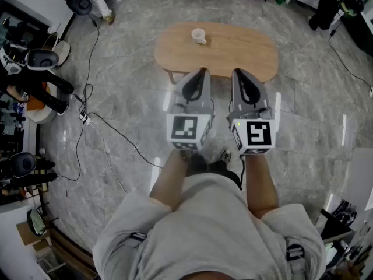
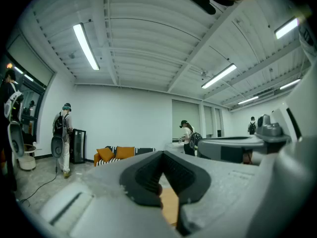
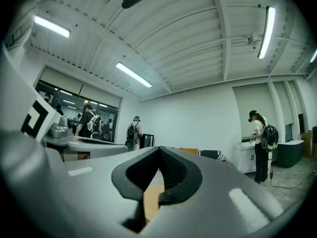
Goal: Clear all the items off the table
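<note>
Pale cup (image 1: 199,36) stands on the wooden bench (image 1: 250,54), toward its far left side. Left tool (image 1: 201,73) and right tool (image 1: 238,73) are both closed and empty. They are held side by side at the bench's near edge, apart from the cup.

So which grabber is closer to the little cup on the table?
Left. The left gripper is almost straight below the cup in the head view; the right gripper is further off to the cup's right. Neither touches it.
</note>
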### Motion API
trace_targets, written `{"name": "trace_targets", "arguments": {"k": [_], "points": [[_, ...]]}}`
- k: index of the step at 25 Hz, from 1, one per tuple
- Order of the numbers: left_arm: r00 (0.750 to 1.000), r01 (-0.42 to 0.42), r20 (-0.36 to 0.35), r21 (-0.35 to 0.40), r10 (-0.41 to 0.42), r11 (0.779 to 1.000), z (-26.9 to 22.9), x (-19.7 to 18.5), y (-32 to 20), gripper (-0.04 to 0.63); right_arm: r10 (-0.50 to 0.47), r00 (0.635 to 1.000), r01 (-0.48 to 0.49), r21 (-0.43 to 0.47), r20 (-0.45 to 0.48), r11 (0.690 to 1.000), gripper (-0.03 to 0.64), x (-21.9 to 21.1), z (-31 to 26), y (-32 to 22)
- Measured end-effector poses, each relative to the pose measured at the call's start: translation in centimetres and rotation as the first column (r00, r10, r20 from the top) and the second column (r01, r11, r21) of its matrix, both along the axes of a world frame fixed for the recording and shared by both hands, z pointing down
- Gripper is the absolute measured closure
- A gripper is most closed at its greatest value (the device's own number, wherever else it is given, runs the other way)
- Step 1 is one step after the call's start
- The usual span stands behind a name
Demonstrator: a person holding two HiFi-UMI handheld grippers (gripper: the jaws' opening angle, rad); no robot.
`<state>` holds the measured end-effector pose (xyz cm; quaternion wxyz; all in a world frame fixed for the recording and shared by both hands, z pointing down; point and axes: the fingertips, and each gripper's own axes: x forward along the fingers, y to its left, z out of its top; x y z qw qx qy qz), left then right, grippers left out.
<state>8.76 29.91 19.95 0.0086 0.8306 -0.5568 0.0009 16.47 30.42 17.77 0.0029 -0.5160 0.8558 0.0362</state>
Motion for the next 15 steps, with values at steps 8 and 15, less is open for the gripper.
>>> {"name": "trace_targets", "arguments": {"k": [8, 15], "points": [[0.999, 0.032, -0.001, -0.007, -0.032, 0.999, 0.2, -4.7, -1.7, 0.575, 0.015, 1.0, -0.015, -0.012, 0.019, 1.0, 0.612, -2.3, 0.2, -1.8], [0.998, 0.057, -0.03, -0.015, -0.058, 0.998, 0.7, -10.4, -2.9, 0.575, 0.015, 0.999, -0.015, -0.019, 0.041, 1.0, 0.611, -6.1, 0.9, -3.3]]}}
